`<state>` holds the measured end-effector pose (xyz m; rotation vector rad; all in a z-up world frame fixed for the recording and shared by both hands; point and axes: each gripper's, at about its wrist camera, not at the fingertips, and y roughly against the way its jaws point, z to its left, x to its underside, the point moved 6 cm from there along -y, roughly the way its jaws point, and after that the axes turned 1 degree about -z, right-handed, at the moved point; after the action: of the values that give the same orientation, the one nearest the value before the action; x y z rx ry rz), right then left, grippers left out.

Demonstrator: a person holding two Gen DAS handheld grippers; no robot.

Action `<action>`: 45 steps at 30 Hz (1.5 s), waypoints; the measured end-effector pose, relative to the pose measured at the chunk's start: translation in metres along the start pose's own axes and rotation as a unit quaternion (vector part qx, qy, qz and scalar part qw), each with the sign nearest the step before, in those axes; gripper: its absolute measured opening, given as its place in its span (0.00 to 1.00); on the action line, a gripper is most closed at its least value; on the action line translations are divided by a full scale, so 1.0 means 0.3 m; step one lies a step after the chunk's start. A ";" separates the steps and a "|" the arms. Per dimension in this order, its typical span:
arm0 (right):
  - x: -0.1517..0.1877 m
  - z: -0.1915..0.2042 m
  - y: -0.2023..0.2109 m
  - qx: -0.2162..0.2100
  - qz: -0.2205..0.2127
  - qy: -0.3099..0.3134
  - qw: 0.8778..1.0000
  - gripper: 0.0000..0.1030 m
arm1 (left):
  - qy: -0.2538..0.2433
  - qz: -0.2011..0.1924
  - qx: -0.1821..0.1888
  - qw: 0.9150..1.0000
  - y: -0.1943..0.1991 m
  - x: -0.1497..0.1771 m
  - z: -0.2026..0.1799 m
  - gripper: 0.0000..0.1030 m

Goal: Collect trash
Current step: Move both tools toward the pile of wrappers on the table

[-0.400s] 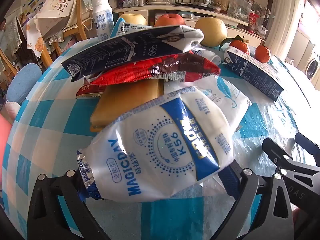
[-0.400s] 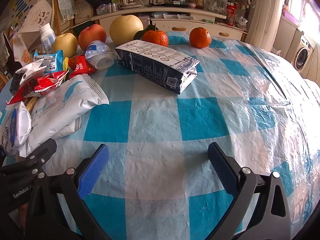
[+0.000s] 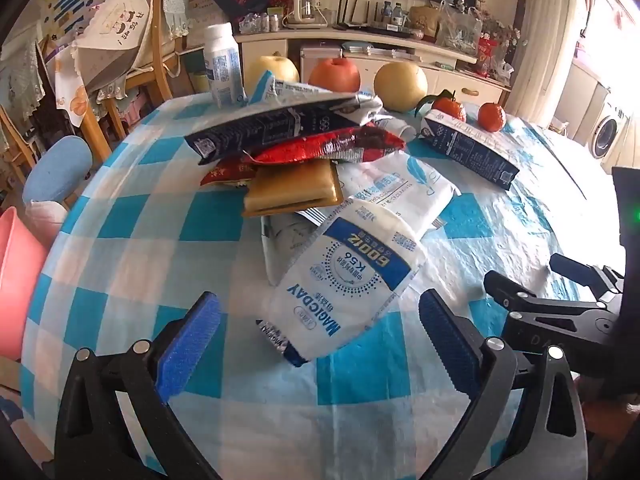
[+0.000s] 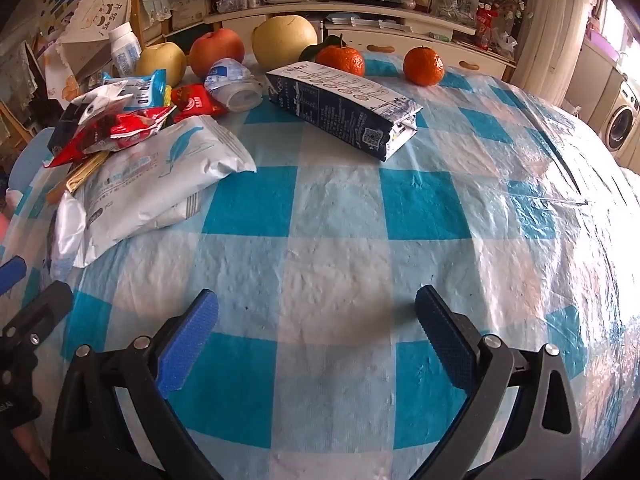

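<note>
A white and blue MAGICDAY pouch (image 3: 348,280) lies on the checked tablecloth (image 3: 152,240). Its near end reaches between the fingers of my left gripper (image 3: 319,300), which is open, its blue pads clear of the pouch. Behind it is a pile: a white wipes pack (image 3: 400,192), a golden packet (image 3: 294,188), a red wrapper (image 3: 328,146) and a flattened dark carton (image 3: 280,124). My right gripper (image 4: 317,300) stands open over bare cloth. A dark blue milk carton (image 4: 344,116) lies ahead of it, with the wipes pack (image 4: 160,176) at the left.
Apples, a pear and two oranges (image 4: 424,66) line the table's far edge, with a crushed bottle (image 4: 232,84) and a white bottle (image 3: 222,66). A pink bin (image 3: 16,280) stands left of the table, beside chairs. The right gripper (image 3: 560,300) shows at the right edge.
The pouch filled the space between the left fingers; now it lies farther ahead, turned round, with both blue pads in sight. The right gripper has barely shifted.
</note>
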<state>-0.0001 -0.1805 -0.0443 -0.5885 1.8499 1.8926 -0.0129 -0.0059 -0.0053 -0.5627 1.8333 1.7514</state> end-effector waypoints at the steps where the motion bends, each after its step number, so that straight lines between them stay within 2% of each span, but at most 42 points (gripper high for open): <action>1: 0.003 0.007 0.019 0.002 -0.008 0.004 1.000 0.96 | 0.000 -0.006 0.000 1.000 0.028 -0.003 0.006 0.95; 7: -0.013 0.027 0.172 0.005 -0.089 0.009 0.996 0.96 | 0.006 -0.056 -0.005 0.998 0.204 0.002 0.090 0.95; 13: -0.020 0.075 0.330 -0.002 -0.160 0.008 0.987 0.96 | 0.014 -0.087 -0.014 0.996 0.316 0.022 0.177 0.95; 20: 0.005 0.162 0.482 0.001 -0.228 0.033 0.973 0.96 | 0.011 -0.111 -0.020 0.994 0.408 0.062 0.257 0.95; 27: 0.053 0.205 0.607 -0.013 -0.259 0.013 0.966 0.96 | 0.024 -0.127 -0.029 0.991 0.472 0.102 0.320 0.95; 32: 0.108 0.253 0.648 -0.025 -0.252 0.026 0.967 0.96 | 0.032 -0.146 -0.032 0.988 0.529 0.126 0.353 0.95; 37: 0.152 0.290 0.701 -0.004 -0.260 0.049 0.964 0.96 | 0.040 -0.187 -0.036 0.981 0.600 0.134 0.379 0.95; 42: 0.190 0.303 0.735 0.017 -0.260 0.054 0.964 0.96 | 0.050 -0.225 -0.062 0.971 0.658 0.137 0.412 0.95; 45: 0.197 0.295 0.756 0.029 -0.266 0.053 0.962 0.96 | 0.058 -0.232 -0.064 0.969 0.671 0.142 0.429 0.95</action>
<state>-0.1793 -0.0961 0.1094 -1.0622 1.5900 1.4660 -0.1607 0.1389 0.1213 -1.0690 1.5074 1.5447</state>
